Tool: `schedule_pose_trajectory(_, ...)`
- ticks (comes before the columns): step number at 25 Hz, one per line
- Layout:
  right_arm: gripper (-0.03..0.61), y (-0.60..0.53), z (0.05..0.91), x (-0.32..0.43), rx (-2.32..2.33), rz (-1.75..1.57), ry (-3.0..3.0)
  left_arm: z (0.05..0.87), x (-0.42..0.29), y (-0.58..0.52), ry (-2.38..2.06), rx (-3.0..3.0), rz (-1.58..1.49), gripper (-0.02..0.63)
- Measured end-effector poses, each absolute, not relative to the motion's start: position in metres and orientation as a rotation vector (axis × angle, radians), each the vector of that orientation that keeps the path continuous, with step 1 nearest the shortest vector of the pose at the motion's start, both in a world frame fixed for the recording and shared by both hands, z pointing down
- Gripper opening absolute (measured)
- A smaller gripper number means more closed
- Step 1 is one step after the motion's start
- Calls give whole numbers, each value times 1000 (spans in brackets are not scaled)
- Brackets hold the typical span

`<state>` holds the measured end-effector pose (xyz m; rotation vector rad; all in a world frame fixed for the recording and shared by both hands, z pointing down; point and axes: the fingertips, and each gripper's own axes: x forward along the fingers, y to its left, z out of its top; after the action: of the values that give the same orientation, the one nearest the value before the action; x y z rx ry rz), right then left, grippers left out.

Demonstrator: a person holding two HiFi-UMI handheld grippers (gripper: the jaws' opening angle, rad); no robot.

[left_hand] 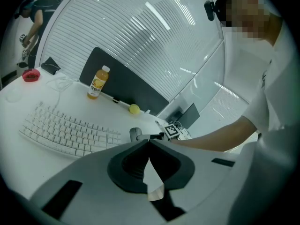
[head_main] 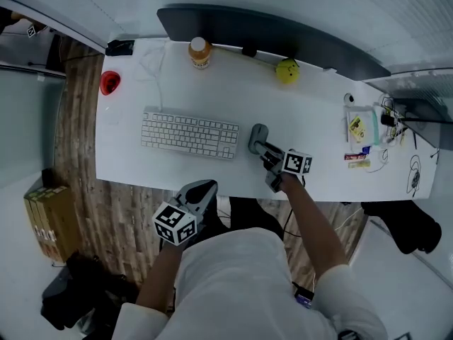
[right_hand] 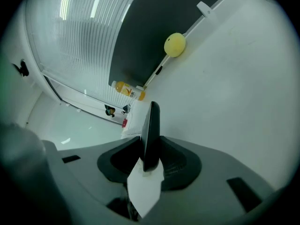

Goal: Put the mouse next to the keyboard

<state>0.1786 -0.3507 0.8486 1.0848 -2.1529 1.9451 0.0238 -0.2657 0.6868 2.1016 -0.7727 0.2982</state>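
Note:
A white keyboard [head_main: 189, 134] lies on the white desk [head_main: 318, 119]. Just off its right end is a grey mouse [head_main: 256, 132]. My right gripper [head_main: 261, 146] is shut on the mouse, which shows as a dark slab between the jaws in the right gripper view [right_hand: 150, 132]. I cannot tell whether the mouse rests on the desk or hangs just above it. My left gripper [head_main: 200, 192] is held in front of the desk's near edge, shut with nothing in it. From the left gripper view I see the keyboard [left_hand: 65, 132], the mouse [left_hand: 135, 134] and the right gripper [left_hand: 157, 136].
An orange bottle [head_main: 199, 52] and a yellow ball [head_main: 287, 70] stand at the back by a dark panel [head_main: 269, 30]. A red bowl [head_main: 110, 83] sits at the far left, and small clutter [head_main: 361, 129] and cables lie at the right end.

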Motion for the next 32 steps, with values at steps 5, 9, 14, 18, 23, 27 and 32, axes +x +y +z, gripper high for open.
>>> schedule_pose_trajectory(5,143,-366,863,174,1081,1914,-2107,693,21,-275,-812,2079,298,21)
schedule_pose_trajectory(9,143,-370,870,165,1040,1860,-2094,695,20,-278,-830,2063,290,21)
schedule_pose_trajectory(14,147,-378,876,170,1145,1829,-2022,697,17,-277,-837,2054,284,21)
schedule_pose_trajectory(18,175,-378,883,176,1216,1709,-1938,695,14,-275,-840,2057,274,21)
schedule_pose_trajectory(23,233,-379,883,184,1235,1523,-1870,690,3,-276,-858,2063,252,21)
schedule_pose_trajectory(27,247,-377,879,193,1274,1422,-1800,687,-8,-270,-859,2068,242,21)
schedule_pose_trajectory(32,247,-372,860,199,1340,1379,-1774,680,-21,-262,-848,2095,229,21)
